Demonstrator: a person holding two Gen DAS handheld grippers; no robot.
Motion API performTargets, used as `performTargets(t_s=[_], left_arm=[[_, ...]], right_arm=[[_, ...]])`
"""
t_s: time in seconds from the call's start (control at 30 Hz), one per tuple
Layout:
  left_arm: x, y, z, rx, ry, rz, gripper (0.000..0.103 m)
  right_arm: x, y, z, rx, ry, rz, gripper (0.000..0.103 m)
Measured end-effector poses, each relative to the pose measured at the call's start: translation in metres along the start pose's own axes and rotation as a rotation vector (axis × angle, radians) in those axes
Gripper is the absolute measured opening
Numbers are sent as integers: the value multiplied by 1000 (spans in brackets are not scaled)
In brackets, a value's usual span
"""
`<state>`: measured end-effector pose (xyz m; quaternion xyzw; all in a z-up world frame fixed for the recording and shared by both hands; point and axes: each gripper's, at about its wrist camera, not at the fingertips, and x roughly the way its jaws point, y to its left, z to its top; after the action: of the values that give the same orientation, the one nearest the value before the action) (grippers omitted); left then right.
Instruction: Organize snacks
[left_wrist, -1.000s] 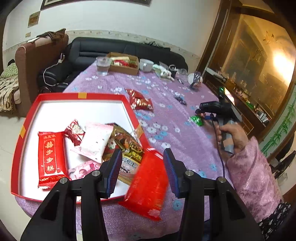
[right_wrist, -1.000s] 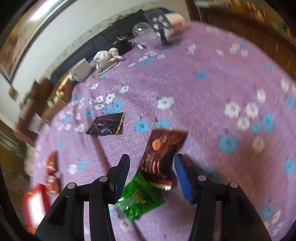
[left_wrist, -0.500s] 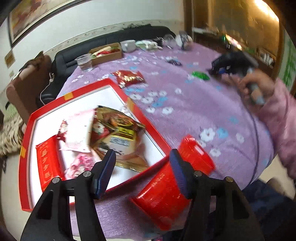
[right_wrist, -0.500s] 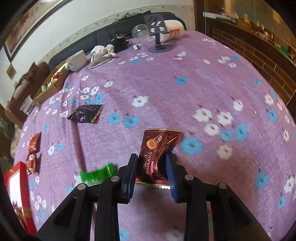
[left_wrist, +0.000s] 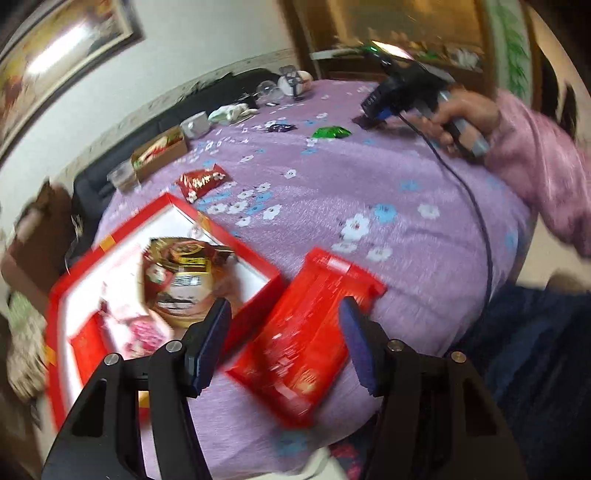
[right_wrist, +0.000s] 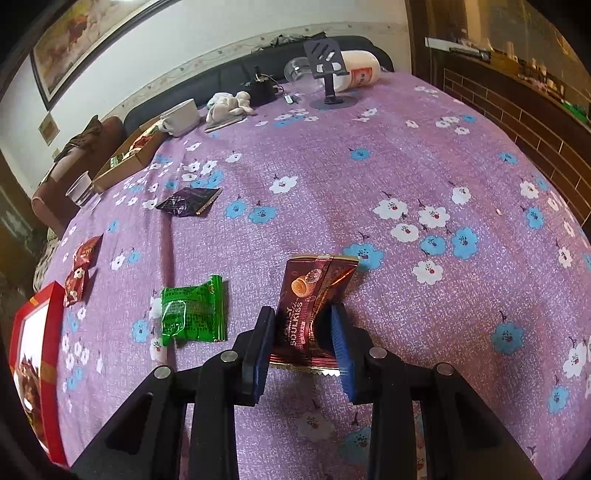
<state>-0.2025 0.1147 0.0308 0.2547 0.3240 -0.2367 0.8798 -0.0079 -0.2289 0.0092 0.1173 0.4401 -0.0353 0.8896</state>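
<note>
Being looked at first is the left view: the left gripper (left_wrist: 282, 341) is being held wide apart around a red pack (left_wrist: 306, 332), not pinching it, just beside the red box (left_wrist: 258, 291). It should be squeezed gently before lifting. Next, the right view: a brown pack (right_wrist: 308, 314) is being pinched tight by the right gripper (right_wrist: 303, 347) on the cloth (right_wrist: 332, 166), and should be carried flat to the box.

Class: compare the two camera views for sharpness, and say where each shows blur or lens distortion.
Left wrist view: motion blur smears the red packet and red box. Right wrist view: sharp, the brown packet lettering readable. In both, fisheye bulges the purple tablecloth.
</note>
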Motion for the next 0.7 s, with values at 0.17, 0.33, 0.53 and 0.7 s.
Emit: performTargets(t_s=[0.17,0.33,0.53,0.7], left_arm=[[-4,14,-11,68,26,-13,62],[-4,22,-27,11,72,-129,66],[6,14,-38,-52,106,-197,76],[15,-5,-13,-49,97,-287,76]], right_arm=[[-1,-2,-3,3,-31,11,34],[-1,-6,-5,7,-55,36,34],[0,-7,-4,9,-65,48,35],[0,-8,-5,17,-69,60,36]])
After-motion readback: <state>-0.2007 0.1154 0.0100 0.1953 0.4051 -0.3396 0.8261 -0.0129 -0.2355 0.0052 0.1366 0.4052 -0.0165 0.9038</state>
